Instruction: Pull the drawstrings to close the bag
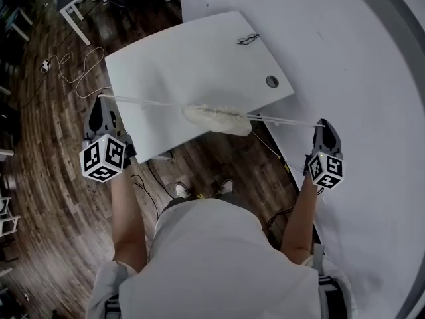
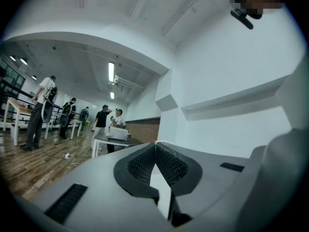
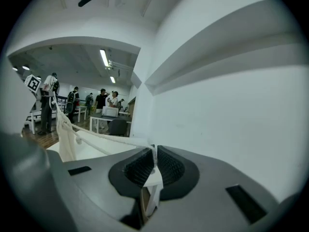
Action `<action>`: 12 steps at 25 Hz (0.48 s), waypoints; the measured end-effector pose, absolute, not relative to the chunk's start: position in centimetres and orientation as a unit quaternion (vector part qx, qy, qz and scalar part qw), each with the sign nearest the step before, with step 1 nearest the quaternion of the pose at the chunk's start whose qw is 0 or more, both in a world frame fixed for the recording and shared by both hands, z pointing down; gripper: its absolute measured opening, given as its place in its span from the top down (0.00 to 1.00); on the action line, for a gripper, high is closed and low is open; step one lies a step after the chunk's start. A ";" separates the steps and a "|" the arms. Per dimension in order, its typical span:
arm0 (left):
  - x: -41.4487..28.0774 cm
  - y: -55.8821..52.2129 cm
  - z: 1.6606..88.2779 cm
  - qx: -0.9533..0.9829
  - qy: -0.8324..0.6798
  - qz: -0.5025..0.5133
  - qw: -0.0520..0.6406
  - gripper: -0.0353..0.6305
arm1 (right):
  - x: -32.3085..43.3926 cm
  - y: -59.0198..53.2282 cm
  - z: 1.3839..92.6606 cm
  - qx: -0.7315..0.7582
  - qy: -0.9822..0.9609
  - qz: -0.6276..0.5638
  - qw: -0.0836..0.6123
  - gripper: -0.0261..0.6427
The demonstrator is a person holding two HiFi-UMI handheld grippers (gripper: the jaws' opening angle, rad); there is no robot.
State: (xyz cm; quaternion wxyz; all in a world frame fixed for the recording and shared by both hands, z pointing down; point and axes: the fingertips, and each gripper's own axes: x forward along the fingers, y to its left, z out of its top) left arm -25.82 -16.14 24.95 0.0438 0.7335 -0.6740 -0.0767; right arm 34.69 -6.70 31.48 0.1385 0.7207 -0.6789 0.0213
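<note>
Bag [image 1: 217,119] hangs mid-span over the near edge of the table [image 1: 199,52], mouth gathered into a narrow ruffle. 2 cords run out taut: left drawstring [image 1: 149,102] to left gripper [image 1: 99,105], right drawstring [image 1: 285,120] to right gripper [image 1: 323,123]. Both jaw pairs are pressed together, each pinching its cord. Grippers are held wide apart so opposing tension cinches the mouth. Closure looks nearly complete.

L gripper [image 1: 99,105], R gripper [image 1: 325,126] clamped, arms [image 1: 126,224] spread
</note>
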 end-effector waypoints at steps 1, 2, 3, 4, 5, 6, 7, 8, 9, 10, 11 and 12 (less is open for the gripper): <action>-25.1 -16.1 23.7 0.745 -0.661 -0.087 0.035 0.92 | 34.1 -6.4 32.6 0.710 -0.688 0.036 0.142 0.89; -24.5 -16.2 22.5 0.754 -0.649 -0.098 0.028 0.92 | 33.4 -6.1 33.7 0.701 -0.697 0.050 0.145 0.89; -24.0 -16.3 21.5 0.761 -0.639 -0.109 0.023 0.92 | 32.8 -5.9 34.6 0.694 -0.703 0.063 0.145 0.89; -23.6 -16.4 20.6 0.767 -0.631 -0.118 0.018 0.92 | 32.3 -5.7 35.3 0.690 -0.706 0.073 0.143 0.89; -23.3 -16.6 20.0 0.770 -0.625 -0.125 0.015 0.92 | 31.8 -5.6 35.7 0.688 -0.708 0.080 0.138 0.89; -23.1 -16.6 19.5 0.773 -0.621 -0.129 0.012 0.92 | 31.6 -5.5 35.8 0.688 -0.708 0.083 0.134 0.89; -22.8 -16.6 19.2 0.775 -0.618 -0.132 0.010 0.92 | 31.4 -5.5 35.7 0.687 -0.710 0.083 0.132 0.89; -22.4 -16.6 19.0 0.777 -0.615 -0.134 0.008 0.92 | 31.2 -5.6 35.6 0.684 -0.713 0.082 0.130 0.89; -22.1 -16.6 18.9 0.779 -0.612 -0.137 0.009 0.92 | 31.1 -5.7 35.5 0.680 -0.717 0.082 0.129 0.89; -21.6 -16.6 18.8 0.780 -0.609 -0.140 0.012 0.92 | 30.9 -5.8 35.4 0.675 -0.721 0.084 0.128 0.89; -21.1 -16.7 18.9 0.782 -0.606 -0.144 0.015 0.92 | 30.8 -5.9 35.4 0.671 -0.725 0.086 0.128 0.89; -20.6 -16.8 18.9 0.784 -0.604 -0.145 0.018 0.92 | 30.7 -5.9 35.5 0.668 -0.728 0.090 0.126 0.89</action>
